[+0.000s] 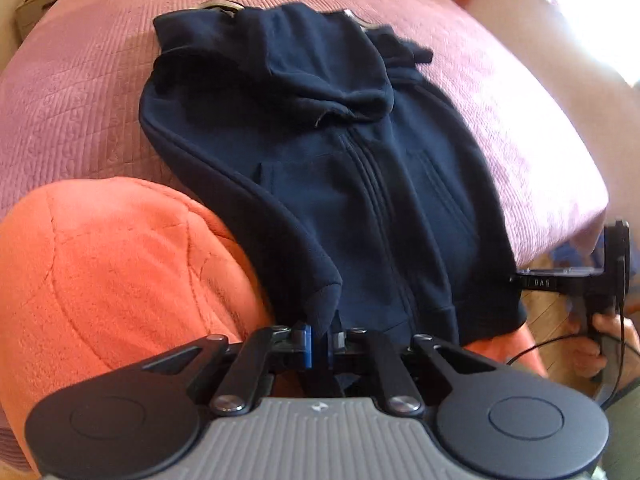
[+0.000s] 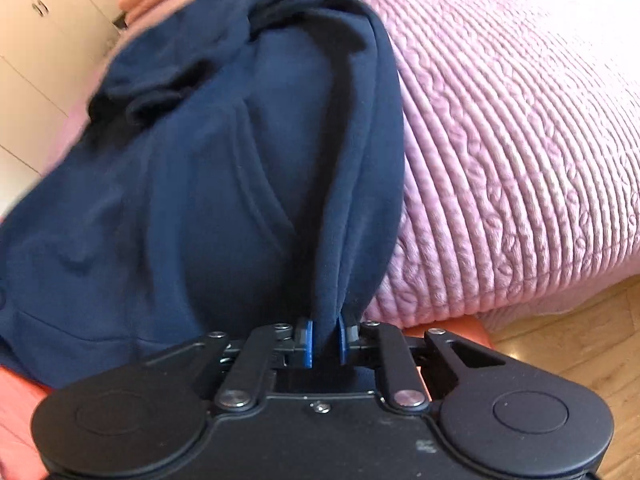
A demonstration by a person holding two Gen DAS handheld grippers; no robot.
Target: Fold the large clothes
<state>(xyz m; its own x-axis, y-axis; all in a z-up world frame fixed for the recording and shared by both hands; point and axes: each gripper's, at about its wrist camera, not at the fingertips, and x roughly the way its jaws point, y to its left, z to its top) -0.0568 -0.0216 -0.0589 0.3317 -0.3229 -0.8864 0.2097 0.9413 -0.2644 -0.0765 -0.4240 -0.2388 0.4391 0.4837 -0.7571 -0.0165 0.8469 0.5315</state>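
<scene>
Left gripper (image 1: 320,338) pinches navy zip-up fleece hoodie (image 1: 328,152) sleeve cuff, right gripper (image 2: 325,340) pinches hem edge; hoodie's length runs fwd from both.

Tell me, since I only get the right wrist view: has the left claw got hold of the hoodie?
Observer: Yes. The left claw is shut on a sleeve cuff at the hoodie's near hem.
Operator: Is it zipped up?
Observer: The zip looks closed, running down the middle of the front.
Operator: Anything crowding that side?
Observer: An orange blanket is bunched against the sleeve, just left of the claw.
</scene>
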